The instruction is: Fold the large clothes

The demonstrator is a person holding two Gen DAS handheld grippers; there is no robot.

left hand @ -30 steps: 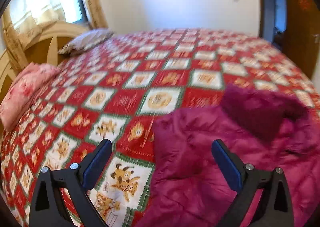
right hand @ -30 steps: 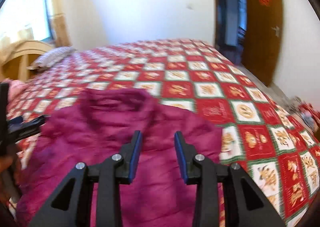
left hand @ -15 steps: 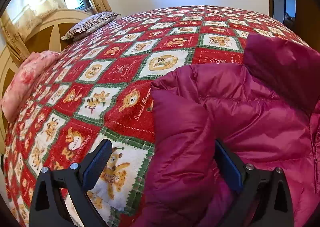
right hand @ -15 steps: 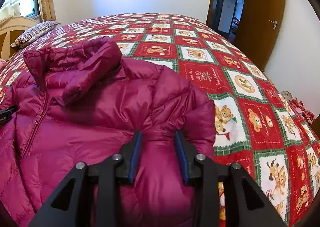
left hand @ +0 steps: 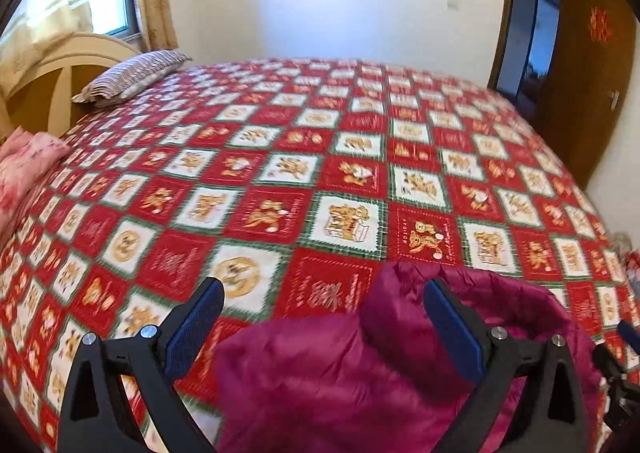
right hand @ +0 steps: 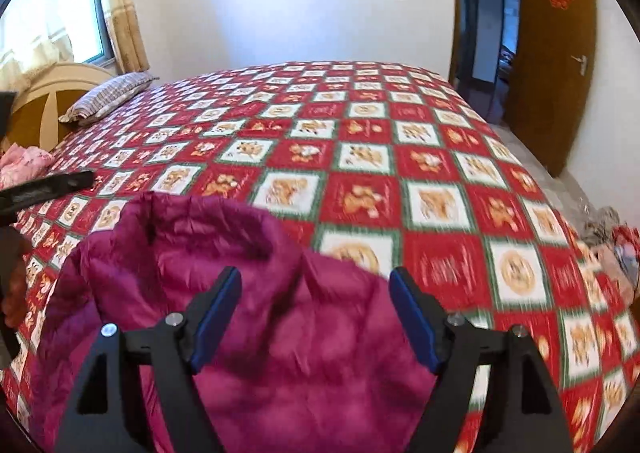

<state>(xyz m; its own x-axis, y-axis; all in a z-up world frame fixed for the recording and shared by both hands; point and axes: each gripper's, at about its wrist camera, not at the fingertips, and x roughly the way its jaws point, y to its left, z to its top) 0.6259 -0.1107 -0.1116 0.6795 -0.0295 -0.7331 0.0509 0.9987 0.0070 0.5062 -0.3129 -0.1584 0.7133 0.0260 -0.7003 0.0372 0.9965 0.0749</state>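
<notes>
The left gripper point(left hand: 322, 315) stands wide open over the near edge of the bed point(left hand: 280, 173), its pads touching nothing. Between the two tools, on that near edge, lies the magenta puffer jacket point(right hand: 240, 293): quilted, glossy, mounded up with its collar or hood bunched toward the bed's middle. The right gripper point(right hand: 316, 307) has just been opening; cloth shows between its jaws, unpinched. The folding looks only begun to me, and the bundle is still loose and bulky.

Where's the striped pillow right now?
In both wrist views the striped pillow lies at the bed's far left corner, against the wooden headboard below the window.
</notes>
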